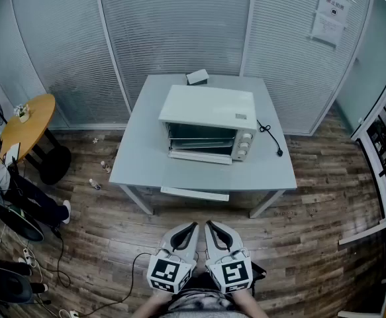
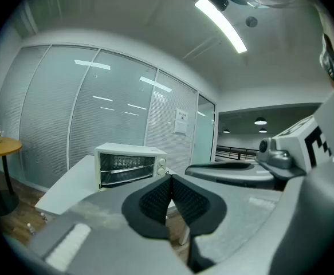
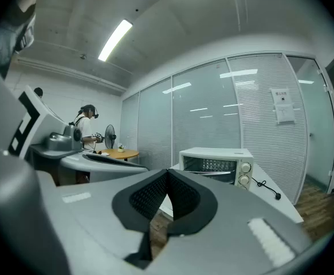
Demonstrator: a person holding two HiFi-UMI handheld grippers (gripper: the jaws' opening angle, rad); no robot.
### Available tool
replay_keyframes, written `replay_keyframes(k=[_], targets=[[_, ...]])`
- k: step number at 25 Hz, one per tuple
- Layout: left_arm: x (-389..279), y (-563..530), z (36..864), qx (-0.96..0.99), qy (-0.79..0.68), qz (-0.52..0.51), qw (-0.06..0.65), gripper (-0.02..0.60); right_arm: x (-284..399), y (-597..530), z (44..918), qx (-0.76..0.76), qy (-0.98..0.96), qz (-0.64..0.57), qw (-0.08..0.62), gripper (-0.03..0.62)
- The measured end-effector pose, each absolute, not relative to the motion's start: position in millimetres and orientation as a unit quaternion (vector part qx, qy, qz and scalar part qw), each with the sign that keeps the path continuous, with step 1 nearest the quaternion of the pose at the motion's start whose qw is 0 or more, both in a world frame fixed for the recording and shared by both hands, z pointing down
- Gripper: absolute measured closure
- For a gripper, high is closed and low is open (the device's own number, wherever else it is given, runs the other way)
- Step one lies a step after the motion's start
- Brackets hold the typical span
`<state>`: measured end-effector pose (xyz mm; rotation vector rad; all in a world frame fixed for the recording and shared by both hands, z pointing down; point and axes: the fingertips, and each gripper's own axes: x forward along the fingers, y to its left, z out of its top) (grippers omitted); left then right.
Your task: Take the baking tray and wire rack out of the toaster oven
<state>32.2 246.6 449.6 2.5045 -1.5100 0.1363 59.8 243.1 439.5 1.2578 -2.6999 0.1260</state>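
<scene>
A grey table on a wood floor bears the toaster oven, wire rack inside. Before the oven, the left gripper and right gripper have jaws pressed together, empty

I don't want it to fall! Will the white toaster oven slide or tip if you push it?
Probably it won't tip: the toaster oven looks low and wide, flat on the table. It may slide a little, since the table looks smooth. Its black cord lies loose, so it likely won't hold it back.

Glossy white toaster oven, matt grey table, wood-plank floor.
</scene>
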Motion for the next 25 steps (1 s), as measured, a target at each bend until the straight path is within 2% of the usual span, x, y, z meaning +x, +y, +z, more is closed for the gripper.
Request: replay_keyframes(k=[6,12,25], targets=[[40.1,248.3,450.2,0.847,-0.520,0.052,0.097,0.581,69.2,242.7,437.1,0.418,-0.905,0.050,0.061,0.594],[54.4,248.6,445.8,0.840,-0.534,0.091,0.040,0.581,82.2,241.8,433.4,0.405,-0.912,0.044,0.047,0.594],[66.4,222.0,456.6,0.832,-0.544,0.068,0.085,0.581,99.8,217.0,441.1,0.399,-0.914,0.044,0.054,0.594]])
